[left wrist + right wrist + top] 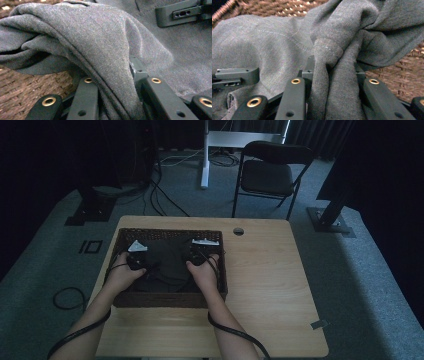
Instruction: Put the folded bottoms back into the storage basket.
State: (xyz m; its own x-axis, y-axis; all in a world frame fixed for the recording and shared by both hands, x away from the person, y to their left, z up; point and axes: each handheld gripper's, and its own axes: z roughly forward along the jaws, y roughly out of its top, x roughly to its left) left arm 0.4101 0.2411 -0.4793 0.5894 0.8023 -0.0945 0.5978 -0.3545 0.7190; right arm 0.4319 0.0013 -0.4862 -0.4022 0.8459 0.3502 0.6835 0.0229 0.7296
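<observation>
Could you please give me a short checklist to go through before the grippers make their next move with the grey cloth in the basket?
1. Left gripper shut on the grey cloth: ok, a fold is pinched between its jaws.
2. Right gripper shut on the cloth: ok, a bunched fold is clamped.
3. Cloth inside the wicker basket: ok.
4. Basket fully on the table: ok.
5. Cloth free of snags on the weave: cannot tell.
6. Cables clear of the cloth: cannot tell.
</observation>
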